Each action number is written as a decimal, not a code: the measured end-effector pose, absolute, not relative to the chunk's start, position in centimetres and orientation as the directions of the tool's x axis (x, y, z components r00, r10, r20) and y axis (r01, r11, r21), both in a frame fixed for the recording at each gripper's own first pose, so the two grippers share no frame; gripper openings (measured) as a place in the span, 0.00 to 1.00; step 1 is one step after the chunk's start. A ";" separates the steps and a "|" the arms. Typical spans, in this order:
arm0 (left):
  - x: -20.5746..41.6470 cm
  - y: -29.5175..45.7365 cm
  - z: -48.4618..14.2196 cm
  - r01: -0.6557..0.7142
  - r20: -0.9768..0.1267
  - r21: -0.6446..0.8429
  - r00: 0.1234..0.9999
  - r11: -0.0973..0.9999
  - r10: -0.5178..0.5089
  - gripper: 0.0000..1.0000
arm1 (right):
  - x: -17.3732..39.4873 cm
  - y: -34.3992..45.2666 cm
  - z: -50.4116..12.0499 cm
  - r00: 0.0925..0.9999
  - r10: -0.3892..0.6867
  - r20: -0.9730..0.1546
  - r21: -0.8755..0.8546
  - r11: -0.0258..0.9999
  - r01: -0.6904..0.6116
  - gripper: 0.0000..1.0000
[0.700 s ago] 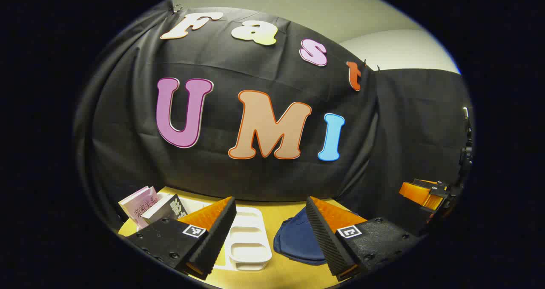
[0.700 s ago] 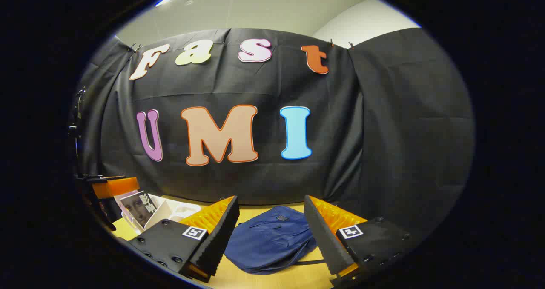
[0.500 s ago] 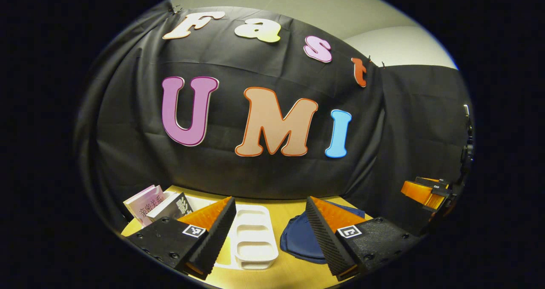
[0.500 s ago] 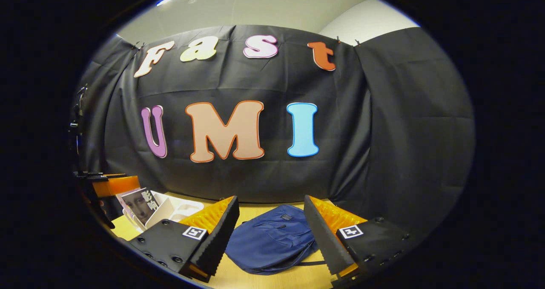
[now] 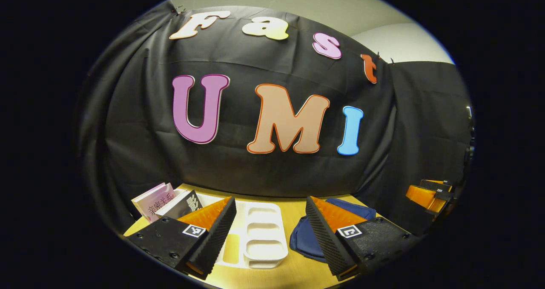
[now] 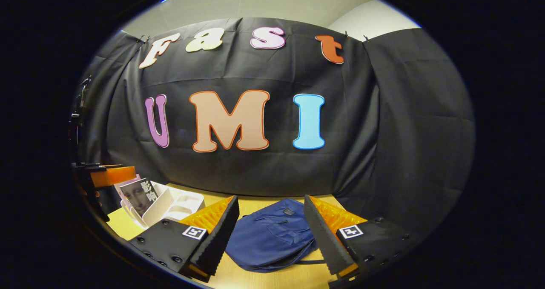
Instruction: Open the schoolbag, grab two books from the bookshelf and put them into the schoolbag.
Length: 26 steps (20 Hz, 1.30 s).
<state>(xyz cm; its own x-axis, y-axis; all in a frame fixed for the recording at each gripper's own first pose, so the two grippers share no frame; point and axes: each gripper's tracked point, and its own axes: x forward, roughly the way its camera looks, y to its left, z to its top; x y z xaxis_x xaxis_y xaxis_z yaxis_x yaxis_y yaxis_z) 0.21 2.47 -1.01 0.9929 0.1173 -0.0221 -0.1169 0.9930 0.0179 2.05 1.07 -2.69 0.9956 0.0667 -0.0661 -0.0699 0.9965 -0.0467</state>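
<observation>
Both grippers [image 5: 269, 231] [image 6: 271, 229], jaws spread and empty, have tilted down since earlier; schoolbag [image 6: 272, 236] lies between the right jaws.

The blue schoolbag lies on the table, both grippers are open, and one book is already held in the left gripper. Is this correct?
Not quite. The left gripper holds nothing, as the left gripper view shows; the books stand in the bookshelf. The schoolbag lies on the table, and the right gripper is open too.

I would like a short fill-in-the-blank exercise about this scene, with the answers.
1. The dark blue fabric schoolbag lies on the ___ wooden table.
2. Both books stand at one end of the ___ plastic bookshelf.
3. The right gripper has its fingers ___.

Missing words: yellow; white; open
</observation>
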 end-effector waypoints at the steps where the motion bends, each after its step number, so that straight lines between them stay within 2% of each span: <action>1: 0.1 2.5 -1.0 -0.121 -0.022 0.018 0.992 0.992 0.121 0.96 | 2.0 1.0 -2.8 0.996 0.066 -0.065 -0.049 0.996 -0.069 0.96; 8: -1.0 3.5 -1.8 -0.157 -0.039 0.040 0.987 0.987 0.158 0.95 | 1.5 1.6 -4.6 0.992 0.080 -0.102 -0.103 0.991 -0.091 0.97; 13: -2.2 5.8 -1.6 -0.205 -0.036 0.036 0.978 0.978 0.206 0.96 | 0.7 2.8 -7.2 0.992 0.056 -0.115 -0.263 0.961 -0.085 0.99; 18: -3.8 9.2 -1.5 -0.249 -0.039 0.079 0.967 0.965 0.253 0.96 | 0.3 5.4 -10.6 0.989 0.046 -0.142 -0.420 0.902 -0.102 0.98; 23: -5.4 12.6 -1.8 -0.291 -0.067 0.102 0.952 0.951 0.298 0.96 | -0.1 7.4 -15.7 0.978 0.032 -0.204 -0.488 0.863 -0.130 1.00; 26: -5.9 14.3 -2.0 -0.310 -0.078 0.116 0.944 0.943 0.320 0.96 | 0.2 7.9 -19.0 0.970 -0.002 -0.243 -0.556 0.820 -0.137 0.98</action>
<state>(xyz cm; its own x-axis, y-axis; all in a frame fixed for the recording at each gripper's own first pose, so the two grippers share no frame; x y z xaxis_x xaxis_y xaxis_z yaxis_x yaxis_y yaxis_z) -5.93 14.33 -1.98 0.9441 0.3202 -0.0777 -0.3104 0.9435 0.1163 0.21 7.94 -19.03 0.9699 -0.0024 -0.2433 -0.1373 0.8200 -0.5556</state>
